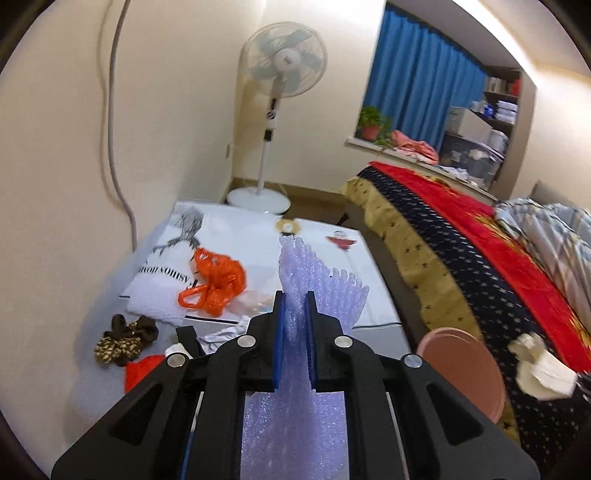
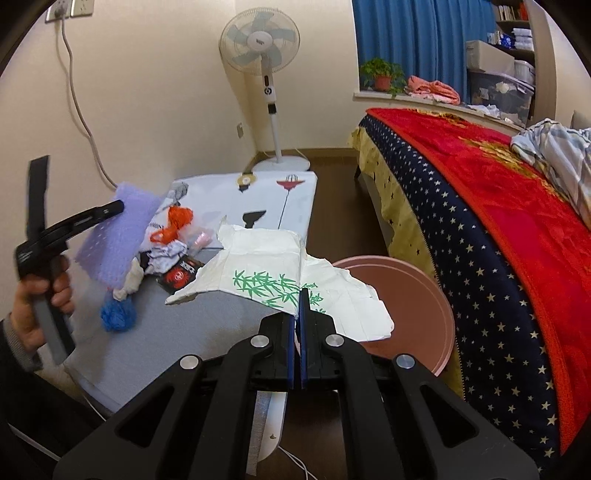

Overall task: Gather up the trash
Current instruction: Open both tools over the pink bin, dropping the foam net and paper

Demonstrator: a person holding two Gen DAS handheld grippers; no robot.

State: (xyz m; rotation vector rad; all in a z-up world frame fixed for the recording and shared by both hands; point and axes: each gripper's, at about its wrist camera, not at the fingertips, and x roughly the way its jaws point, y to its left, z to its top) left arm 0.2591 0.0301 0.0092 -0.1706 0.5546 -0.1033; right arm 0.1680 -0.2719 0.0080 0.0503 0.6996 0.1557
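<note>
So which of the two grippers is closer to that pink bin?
Right. The right gripper holds white paper at the pink bin rim; the left gripper is off over the table, holding purple foam.

I see cream walls (image 2: pixel 155 92) around a dark brown floor (image 2: pixel 332 221). A white standing fan (image 2: pixel 260 44) sits in the far corner, upper middle of the frame. At upper right, a blue curtain (image 2: pixel 417 48) hangs behind a sill with 1 potted plant (image 2: pixel 382 75). Shelves (image 2: pixel 513 33) fill the top right edge. A bed (image 2: pixel 498 221) with a red and starred navy cover runs down the right side. A wall socket (image 2: pixel 70 9) and cord (image 2: pixel 81 110) are at upper left.
</note>
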